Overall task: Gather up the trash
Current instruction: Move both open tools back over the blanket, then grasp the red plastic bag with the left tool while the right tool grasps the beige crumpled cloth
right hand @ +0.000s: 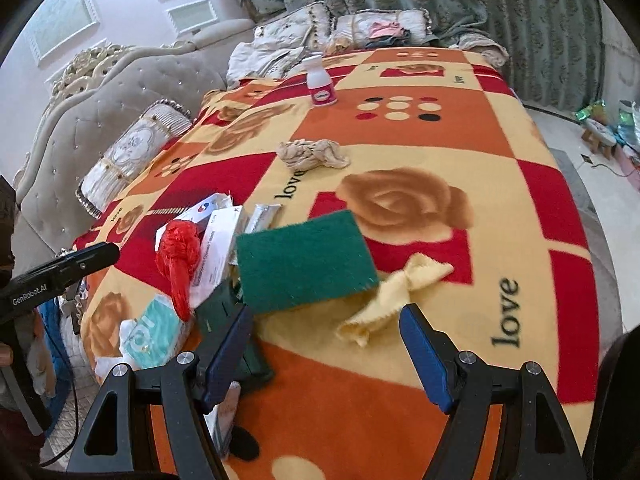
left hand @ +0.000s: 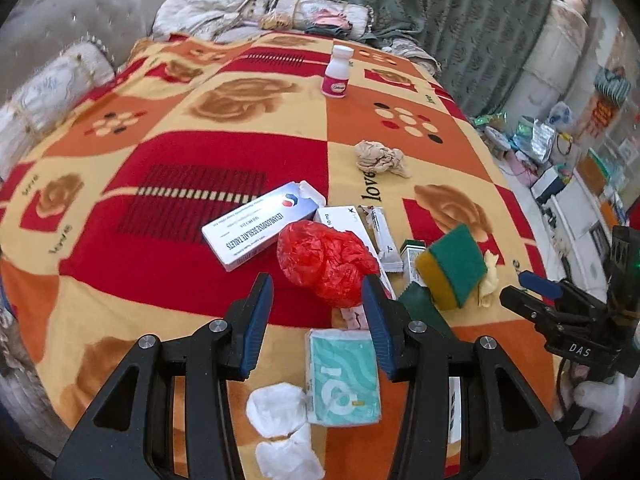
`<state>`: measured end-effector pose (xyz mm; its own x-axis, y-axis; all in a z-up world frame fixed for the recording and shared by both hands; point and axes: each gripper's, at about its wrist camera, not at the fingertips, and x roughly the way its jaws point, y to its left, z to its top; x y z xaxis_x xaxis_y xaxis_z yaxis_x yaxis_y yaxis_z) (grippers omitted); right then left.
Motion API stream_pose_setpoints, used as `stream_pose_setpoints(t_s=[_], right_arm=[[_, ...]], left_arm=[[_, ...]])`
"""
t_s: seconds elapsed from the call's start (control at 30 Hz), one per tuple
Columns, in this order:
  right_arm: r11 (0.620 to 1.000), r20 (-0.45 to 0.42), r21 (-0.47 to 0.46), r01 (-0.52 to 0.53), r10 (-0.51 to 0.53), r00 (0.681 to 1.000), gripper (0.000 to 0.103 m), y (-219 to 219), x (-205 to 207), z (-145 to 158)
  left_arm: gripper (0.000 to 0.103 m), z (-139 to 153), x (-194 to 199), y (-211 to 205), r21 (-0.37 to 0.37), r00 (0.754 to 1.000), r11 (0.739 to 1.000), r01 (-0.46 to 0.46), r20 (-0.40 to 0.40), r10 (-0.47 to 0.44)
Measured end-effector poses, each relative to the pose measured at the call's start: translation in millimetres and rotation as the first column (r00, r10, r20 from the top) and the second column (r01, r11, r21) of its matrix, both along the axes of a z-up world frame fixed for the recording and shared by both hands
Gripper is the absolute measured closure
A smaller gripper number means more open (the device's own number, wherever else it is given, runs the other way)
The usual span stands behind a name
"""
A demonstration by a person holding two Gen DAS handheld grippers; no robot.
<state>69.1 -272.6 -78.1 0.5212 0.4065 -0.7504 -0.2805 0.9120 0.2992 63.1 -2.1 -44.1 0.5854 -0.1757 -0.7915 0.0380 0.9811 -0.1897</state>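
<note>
Trash lies on a patterned blanket [left hand: 168, 264]. A crumpled red plastic bag [left hand: 326, 262] sits just beyond my open left gripper [left hand: 318, 286]. A white tablet box [left hand: 260, 230], a sachet [left hand: 382, 236], a teal tissue pack [left hand: 344, 376] and white tissues [left hand: 280, 412] lie around it. A green-and-yellow sponge [right hand: 304, 262] and a yellow cloth scrap [right hand: 396, 292] lie just ahead of my open, empty right gripper [right hand: 324, 320]. A crumpled beige rag [right hand: 312, 154] and a white bottle [right hand: 320, 82] sit farther back.
Pillows [right hand: 132, 152] and a padded headboard [right hand: 80, 120] border the left and far side of the bed. Green curtains [right hand: 440, 0] hang behind. Floor clutter [left hand: 560, 148] lies off the bed's right edge. A dark green box [right hand: 228, 320] sits under the sponge.
</note>
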Motion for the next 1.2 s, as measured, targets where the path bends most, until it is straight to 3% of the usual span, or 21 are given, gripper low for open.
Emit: stream_pose_setpoints(t_s=[0.17,0.47,0.6,0.87,1.03,1.07,1.1,1.13,1.2], right_arm=[[1.0,0.001,-0.022,-0.019,0.019,1.0,0.028,10.8,19.5,2.9],[0.998,-0.007,0.003,-0.058,0.058,0.998,0.027,27.5,70.9,2.3],[0.996,0.002,-0.015,-0.091,0.091,0.996,0.026,43.5,106.1,4.2],[0.984,-0.049,-0.093,-0.155,0.151,0.987,0.026,82.4,189.5,-17.1],[0.976,-0.078,-0.122,-0.182,0.173,0.982,0.026,98.5,219.9,-35.9],[0.977,-0.082,-0.119,-0.176,0.167,0.982,0.029,99.5,223.8,-40.2],[0.979,-0.087,-0.111,-0.171,0.162,0.983,0.046,99.3,225.8,-43.6],[0.981,-0.104,-0.097,-0.169,0.159,0.982,0.055,98.9,226.7,-47.4],[0.982,-0.085,-0.085,-0.167,0.16,0.983,0.062,97.4,223.2,-43.4]], left_arm=[[0.058,-9.7,16.9,-3.7,-0.045,1.0,0.999,-0.002,-0.025,0.001],[0.057,-34.0,50.4,-21.9,-0.006,0.998,1.0,0.031,-0.061,-0.031],[0.057,-38.4,60.5,-19.6,-0.04,0.996,0.998,0.048,-0.072,-0.051],[0.053,-43.7,71.4,-15.1,-0.073,0.994,0.996,0.048,-0.099,-0.055],[0.052,-46.4,75.1,-12.9,-0.1,0.992,0.994,0.05,-0.11,-0.061],[0.053,-46.8,75.2,-12.3,-0.104,0.992,0.993,0.052,-0.113,-0.063],[0.055,-47.0,75.0,-11.7,-0.11,0.991,0.992,0.055,-0.116,-0.068],[0.058,-46.6,73.8,-11.8,-0.114,0.991,0.992,0.057,-0.111,-0.07],[0.069,-44.9,71.8,-12.5,-0.114,0.992,0.991,0.066,-0.098,-0.077]])
